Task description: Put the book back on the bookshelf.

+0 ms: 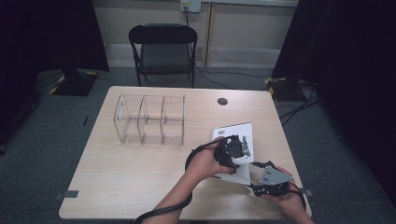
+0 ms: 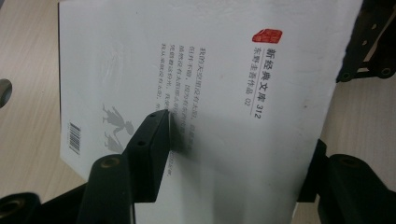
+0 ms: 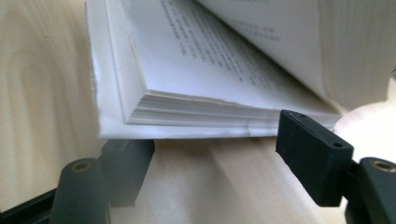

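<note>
1. left hand (image 1: pixel 205 161) comes in from the bottom edge of the high view, forearm angled up and to the right, wrist bent over the near right part of the pale wood-grain desk (image 1: pixel 140 177). it carries the left tool (image 1: pixel 232 148), black and boxy, with a black cable looping back along the forearm.
2. left tool is pinching the white paperback book (image 1: pixel 233 133) across its cover. in the left gripper view one matte black, block-shaped jaw lies flat on the cover face and the other sits at the book's (image 2: pixel 210 70) far edge.
3. right hand (image 1: pixel 285 198) sits at the near right corner of the desk, palm under the right tool (image 1: pixel 261 179), which has a grey three-cornered plate on top and points up-left toward the book's near end.
4. right tool is spread: in the right gripper view its two black jaws stand wide, one tucked under the book's (image 3: pixel 187 70) lower corner, the other beside the page block. i see no squeeze on the pages.
5. book: on the right half of the desk, partly lifted and fanned open. smooth white cover with a red square seal, vertical printed text, grey figure drawings, a barcode. the page edges form a thick cream stack.
6. clear acrylic three-bay divider rack (image 1: pixel 149 119) stands upright, well apart to the left.
</note>
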